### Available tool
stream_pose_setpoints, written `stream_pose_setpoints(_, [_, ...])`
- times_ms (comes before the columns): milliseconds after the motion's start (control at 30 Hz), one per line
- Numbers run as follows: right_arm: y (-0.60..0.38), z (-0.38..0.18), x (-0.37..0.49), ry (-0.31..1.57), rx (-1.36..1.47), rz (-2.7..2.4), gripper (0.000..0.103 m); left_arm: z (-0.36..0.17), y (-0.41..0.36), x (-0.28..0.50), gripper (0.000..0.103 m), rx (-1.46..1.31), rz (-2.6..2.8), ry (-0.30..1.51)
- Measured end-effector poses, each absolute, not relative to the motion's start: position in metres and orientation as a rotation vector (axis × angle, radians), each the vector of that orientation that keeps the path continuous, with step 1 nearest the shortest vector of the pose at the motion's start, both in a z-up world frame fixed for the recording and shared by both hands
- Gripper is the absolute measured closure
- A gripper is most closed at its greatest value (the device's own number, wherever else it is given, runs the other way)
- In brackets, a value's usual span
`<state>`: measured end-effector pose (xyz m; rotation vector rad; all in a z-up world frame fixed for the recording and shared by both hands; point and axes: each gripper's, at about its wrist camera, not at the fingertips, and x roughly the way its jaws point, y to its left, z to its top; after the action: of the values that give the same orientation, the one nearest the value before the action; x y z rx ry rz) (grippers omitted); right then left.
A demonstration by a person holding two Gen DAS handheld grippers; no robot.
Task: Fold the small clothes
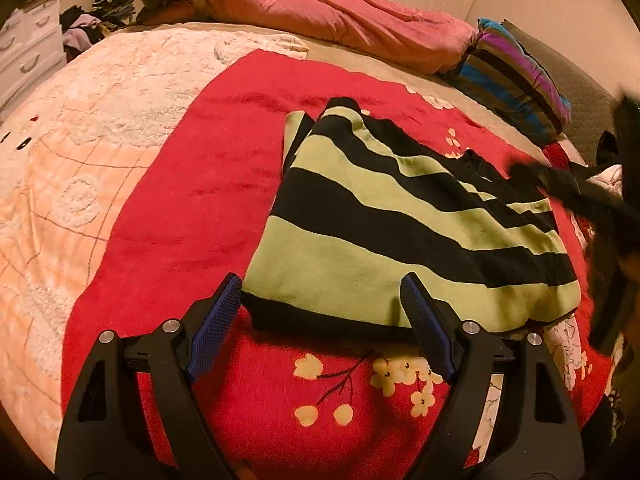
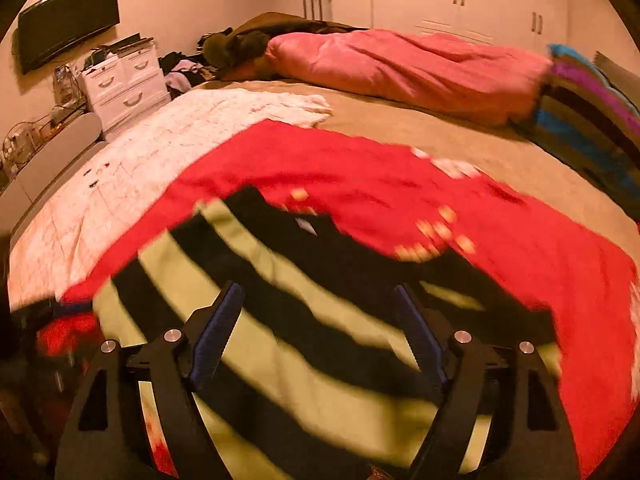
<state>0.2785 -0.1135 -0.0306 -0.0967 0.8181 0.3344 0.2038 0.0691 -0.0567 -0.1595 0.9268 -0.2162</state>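
The striped top (image 1: 384,216) lies folded on the red blanket (image 1: 192,200) on the bed. Left gripper (image 1: 322,312) gapes wide at its near hem; right gripper (image 2: 320,324) wide above it, blurred. Only the right view shows a TV (image 2: 68,20).

Warm, dim indoor light tinted both views orange. The left view was sharp apart from a smeared dark shape at its right edge; the right view was motion-blurred throughout. Fisheye bowed the edges, corners black.
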Motion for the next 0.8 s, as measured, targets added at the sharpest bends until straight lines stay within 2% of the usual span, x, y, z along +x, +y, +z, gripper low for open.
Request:
stream_pose_setpoints(233, [-0.193, -0.046, 0.215, 0.862, -0.126, 0.148, 0.019, -0.034, 0.072, 0.197, 0.026, -0.146, -0.187, 0.872])
stream_pose_setpoints(400, [-0.253, -0.058, 0.211, 0.903, 0.052, 0.082, 0.019, -0.039, 0.064, 0.213, 0.026, -0.135, -0.159, 0.898])
stream_pose_setpoints(567, [-0.271, -0.067, 0.220, 0.897, 0.155, 0.025, 0.019, -0.059, 0.061, 0.226, 0.026, -0.086, -0.103, 0.972])
stream_pose_setpoints(633, [-0.274, -0.073, 0.224, 0.905, 0.166, -0.014, 0.022, -0.069, 0.066, 0.229, 0.026, -0.111, -0.087, 1.004])
stream_pose_setpoints(667, [-0.276, -0.080, 0.230, 0.934, 0.150, -0.045, 0.033, -0.075, 0.068, 0.230, 0.026, -0.124, -0.081, 1.018])
stream_pose_setpoints(700, [-0.278, -0.088, 0.234, 0.972, 0.118, -0.087, 0.039, -0.078, 0.069, 0.230, 0.026, -0.130, -0.078, 1.025])
stream_pose_setpoints(800, [-0.290, -0.115, 0.238, 1.046, 0.113, -0.150, 0.038, -0.087, 0.072, 0.224, 0.025, -0.145, -0.085, 1.031])
